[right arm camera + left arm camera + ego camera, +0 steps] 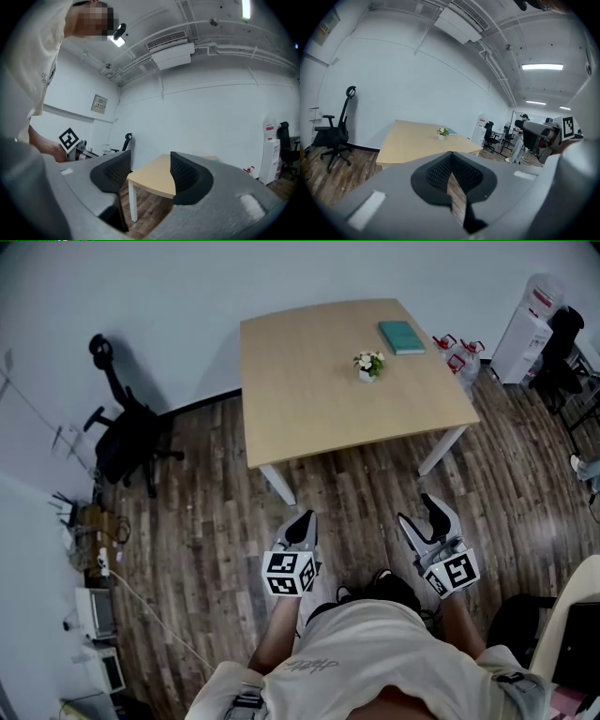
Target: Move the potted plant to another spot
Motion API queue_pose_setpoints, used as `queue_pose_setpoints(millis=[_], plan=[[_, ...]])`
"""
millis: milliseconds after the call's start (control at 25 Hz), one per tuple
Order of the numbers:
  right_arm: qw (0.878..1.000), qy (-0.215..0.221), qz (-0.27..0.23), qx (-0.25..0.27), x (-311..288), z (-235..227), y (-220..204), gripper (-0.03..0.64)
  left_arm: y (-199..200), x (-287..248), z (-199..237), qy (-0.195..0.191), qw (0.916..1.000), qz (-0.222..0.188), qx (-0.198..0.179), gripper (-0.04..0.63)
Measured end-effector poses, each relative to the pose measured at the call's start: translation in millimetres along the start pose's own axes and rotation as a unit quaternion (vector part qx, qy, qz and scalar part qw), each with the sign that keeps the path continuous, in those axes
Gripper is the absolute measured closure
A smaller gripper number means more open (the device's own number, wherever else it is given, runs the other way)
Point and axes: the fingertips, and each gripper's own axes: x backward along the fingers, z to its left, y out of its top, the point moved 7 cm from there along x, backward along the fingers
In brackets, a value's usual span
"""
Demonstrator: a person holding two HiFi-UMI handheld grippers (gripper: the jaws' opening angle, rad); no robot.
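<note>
A small potted plant point(368, 365) with white flowers stands on the light wooden table point(309, 381), right of its middle; the left gripper view shows the plant point(442, 133) far ahead. Both grippers hang over the wood floor, short of the table's near edge and far from the plant. My left gripper point(302, 521) point(451, 161) is shut, pads together, with nothing in it. My right gripper point(424, 515) point(150, 171) is open with nothing between its pads, and points at a table corner point(154, 180). The right gripper view does not show the plant.
A teal book point(401, 337) lies on the table's far right corner. A black office chair point(127, 437) stands to the left of the table. Red-capped bottles point(459, 351), a water dispenser point(525, 334) and another chair point(561, 362) are at the right. Boxes and cables point(94, 610) line the left wall.
</note>
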Motion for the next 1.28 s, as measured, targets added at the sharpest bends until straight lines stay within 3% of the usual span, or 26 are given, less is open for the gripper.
queue_pose_setpoints(millis=[120, 280, 520, 840, 1080, 1280], plan=[[1.0, -0.002, 0.029, 0.007, 9, -3, -13, 0.353, 1, -10, -15, -0.023, 0.9996, 0.008, -0.014, 0.58], [0.998, -0.002, 0.027, -0.058, 13, -12, -27, 0.353, 4, -25, -19, -0.03, 0.999, 0.025, -0.021, 0.58], [0.995, -0.002, 0.018, -0.102, -9, -53, -37, 0.354, 22, -54, -22, -0.026, 0.9986, 0.036, -0.028, 0.58], [0.996, 0.002, -0.002, -0.085, -42, -116, -34, 0.362, 56, -96, -36, -0.011, 0.9986, 0.019, -0.049, 0.58], [0.996, 0.027, -0.003, -0.09, -52, -156, -41, 0.362, 70, -122, -38, 0.002, 0.9999, 0.003, 0.012, 0.58], [0.995, 0.041, 0.004, -0.093, -52, -180, -56, 0.362, 75, -137, -48, 0.013, 0.9999, 0.005, 0.003, 0.58]])
